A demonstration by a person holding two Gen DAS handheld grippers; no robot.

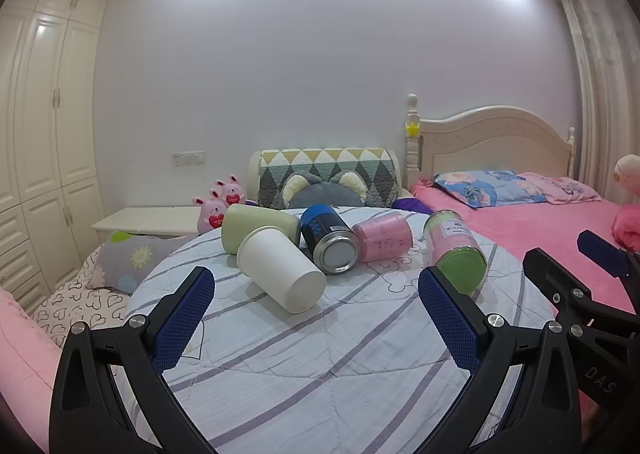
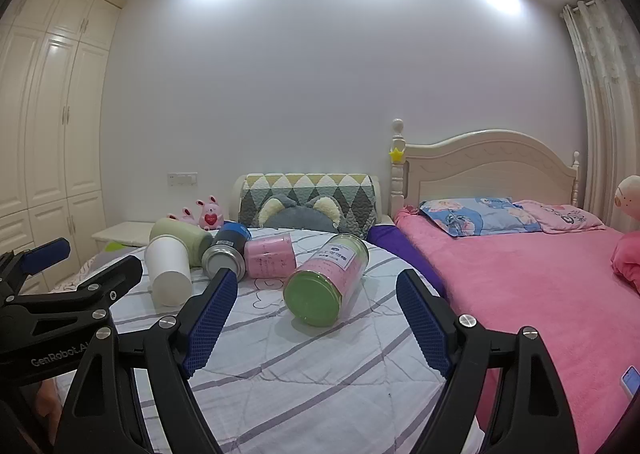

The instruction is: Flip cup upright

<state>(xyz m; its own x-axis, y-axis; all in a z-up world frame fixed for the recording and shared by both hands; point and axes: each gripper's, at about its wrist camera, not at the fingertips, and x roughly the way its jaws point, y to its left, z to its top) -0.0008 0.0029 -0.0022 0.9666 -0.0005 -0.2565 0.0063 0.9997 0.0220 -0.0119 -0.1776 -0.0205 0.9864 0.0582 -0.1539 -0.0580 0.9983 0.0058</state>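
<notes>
Lying on its side at centre frame on the striped tabletop (image 1: 320, 366), the white cup (image 1: 280, 274) touches nothing; left gripper (image 1: 316, 318) and right gripper (image 2: 316, 322) hover with jaws apart.

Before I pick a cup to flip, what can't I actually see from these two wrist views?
- Pale green cup: its mouth faces away in both views, and the white paper cup covers part of it.
- White paper cup: its open end is turned away, so the inside is unseen.
- Label on the pink jar with green lid: too small to read.
- Blue metal can: partly behind a right gripper finger.
</notes>
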